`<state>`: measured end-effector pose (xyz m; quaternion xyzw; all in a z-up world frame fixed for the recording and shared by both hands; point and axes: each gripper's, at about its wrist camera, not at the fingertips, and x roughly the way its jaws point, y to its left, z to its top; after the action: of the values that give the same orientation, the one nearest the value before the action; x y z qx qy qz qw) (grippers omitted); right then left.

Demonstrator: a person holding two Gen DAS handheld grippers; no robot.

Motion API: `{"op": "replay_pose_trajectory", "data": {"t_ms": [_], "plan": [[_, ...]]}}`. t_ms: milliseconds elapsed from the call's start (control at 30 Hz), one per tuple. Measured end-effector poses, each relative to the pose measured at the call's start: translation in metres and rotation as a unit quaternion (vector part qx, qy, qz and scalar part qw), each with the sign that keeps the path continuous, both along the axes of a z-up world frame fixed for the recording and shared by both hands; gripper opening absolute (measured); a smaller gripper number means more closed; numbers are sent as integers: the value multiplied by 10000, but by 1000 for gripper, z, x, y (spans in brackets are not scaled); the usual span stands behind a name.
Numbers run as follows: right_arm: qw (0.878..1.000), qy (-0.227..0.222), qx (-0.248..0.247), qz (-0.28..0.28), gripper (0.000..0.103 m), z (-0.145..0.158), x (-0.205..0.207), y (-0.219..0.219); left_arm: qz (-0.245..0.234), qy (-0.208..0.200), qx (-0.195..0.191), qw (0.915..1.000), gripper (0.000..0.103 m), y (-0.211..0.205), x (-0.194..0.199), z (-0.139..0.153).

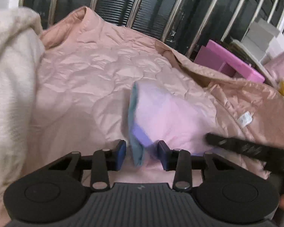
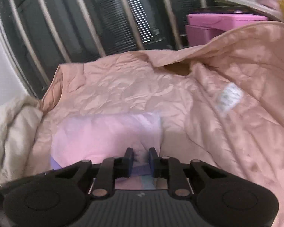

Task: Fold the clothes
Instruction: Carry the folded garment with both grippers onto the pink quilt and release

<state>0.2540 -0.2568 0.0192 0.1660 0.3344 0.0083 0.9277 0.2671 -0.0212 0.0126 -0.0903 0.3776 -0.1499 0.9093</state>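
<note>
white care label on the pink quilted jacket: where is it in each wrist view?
Left wrist: care label sits at right of centre, on the jacket lining near the right edge.
Right wrist: care label sits upper right of centre, blurred.
Shared landmark: the magenta box beyond the jacket's far edge, at right in both views.

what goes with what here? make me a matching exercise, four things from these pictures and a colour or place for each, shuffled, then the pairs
Things:
1. quilted jacket
2. small folded cloth
3. fleecy blanket
4. plastic box

Descriptions:
A. cream, bunched at the left edge
B. bright pink, behind the jacket by the railings
C. pale pink with a teal edge, between the left gripper's jaws
D. dusty pink, spread out under the small cloth

Pairs: 1-D, 2-C, 3-A, 4-B
</note>
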Motion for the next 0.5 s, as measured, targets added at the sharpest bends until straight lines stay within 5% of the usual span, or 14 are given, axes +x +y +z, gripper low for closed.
{"op": "replay_pose_trajectory", "data": {"t_ms": [67,267,300,400,500], "plan": [[9991,-321,-230,-130,32,27,-27,0,94,-247,188,9995,39,10,-22,22],[9916,-1265,-138,234,78,95,-141,8,630,-1041,1069,9868,65,40,-123,90],[9903,-1336,-51,372,87,97,-163,11,694,-1081,1059,9860,75,47,-145,92],[9880,-1392,22,675,91,91,-225,22,981,-1241,1062,9817,98,65,-217,87],[9889,-1207,-154,852,102,69,-279,39,1391,-1082,1468,9733,99,71,-278,50]]}}
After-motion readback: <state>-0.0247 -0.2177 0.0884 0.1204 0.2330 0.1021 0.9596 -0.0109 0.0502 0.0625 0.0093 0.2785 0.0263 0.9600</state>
